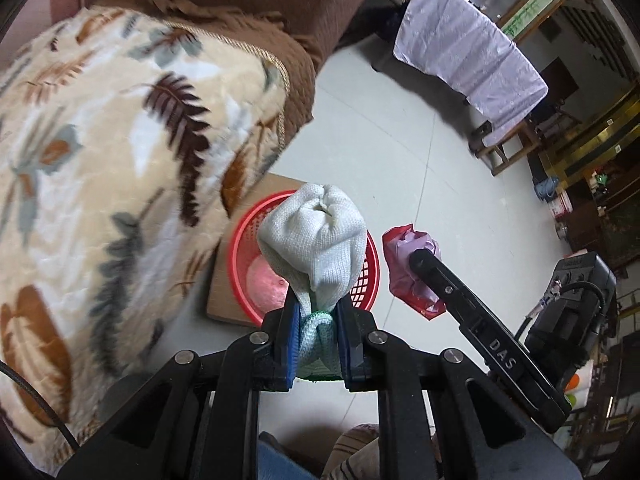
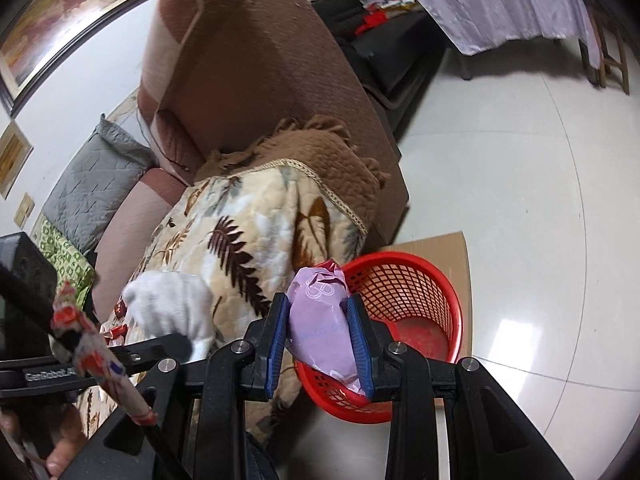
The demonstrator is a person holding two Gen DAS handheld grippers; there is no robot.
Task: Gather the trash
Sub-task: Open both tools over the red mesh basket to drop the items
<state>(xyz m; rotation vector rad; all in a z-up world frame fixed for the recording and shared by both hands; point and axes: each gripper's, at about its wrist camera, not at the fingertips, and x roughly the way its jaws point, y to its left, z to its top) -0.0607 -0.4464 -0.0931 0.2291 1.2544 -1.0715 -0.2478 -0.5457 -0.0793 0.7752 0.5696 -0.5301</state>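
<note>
A red mesh basket point(image 1: 240, 248) point(image 2: 404, 280) stands on a cardboard sheet point(image 1: 224, 292) point(image 2: 432, 244) on the floor beside the sofa. My left gripper point(image 1: 318, 308) is shut on a balled white knit glove point(image 1: 316, 232) with a green cuff, held over the basket. The glove point(image 2: 172, 308) also shows at the left of the right wrist view. My right gripper point(image 2: 318, 312) is shut on a crumpled lilac and red plastic bag point(image 2: 320, 320) above the basket's near rim. In the left wrist view that bag point(image 1: 400, 260) hangs just right of the basket.
A sofa with a leaf-pattern blanket point(image 1: 120, 140) point(image 2: 248, 220) and brown armrest point(image 2: 260, 60) fills the left. Red and white wrappers point(image 2: 114, 330) lie on the blanket. A table under a lilac cloth point(image 1: 468, 48) stands across the pale tiled floor point(image 2: 520, 180).
</note>
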